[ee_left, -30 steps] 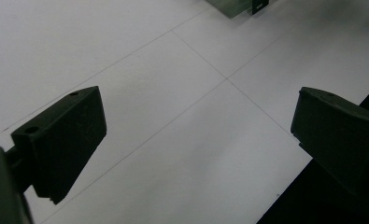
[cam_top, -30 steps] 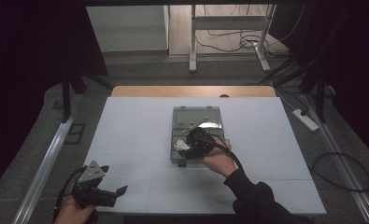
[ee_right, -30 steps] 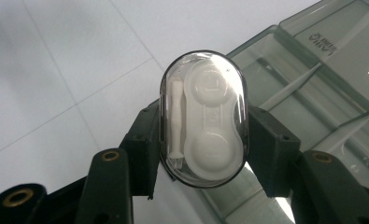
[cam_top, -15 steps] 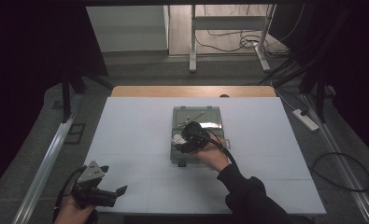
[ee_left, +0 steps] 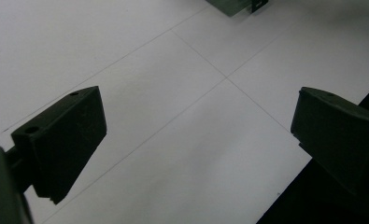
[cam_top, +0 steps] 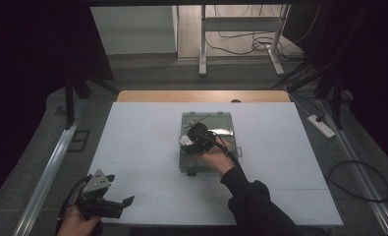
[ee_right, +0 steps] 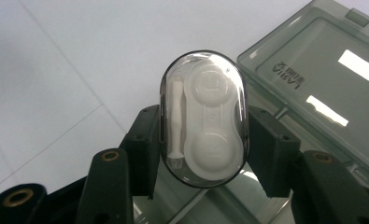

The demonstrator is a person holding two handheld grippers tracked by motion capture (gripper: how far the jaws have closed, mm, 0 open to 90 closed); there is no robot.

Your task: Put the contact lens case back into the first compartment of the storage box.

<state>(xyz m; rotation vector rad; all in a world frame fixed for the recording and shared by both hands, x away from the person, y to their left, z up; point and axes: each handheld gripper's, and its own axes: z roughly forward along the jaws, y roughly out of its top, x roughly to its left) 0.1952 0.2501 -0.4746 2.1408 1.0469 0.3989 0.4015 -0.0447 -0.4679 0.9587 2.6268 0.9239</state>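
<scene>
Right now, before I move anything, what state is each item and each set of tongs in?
Grey storage box: open, lid laid flat on the table.
Contact lens case: clear lid closed, clamped between the right tongs, held above the box.
Right tongs: shut on the contact lens case.
Left tongs: open, empty, over bare table near its front edge.
</scene>
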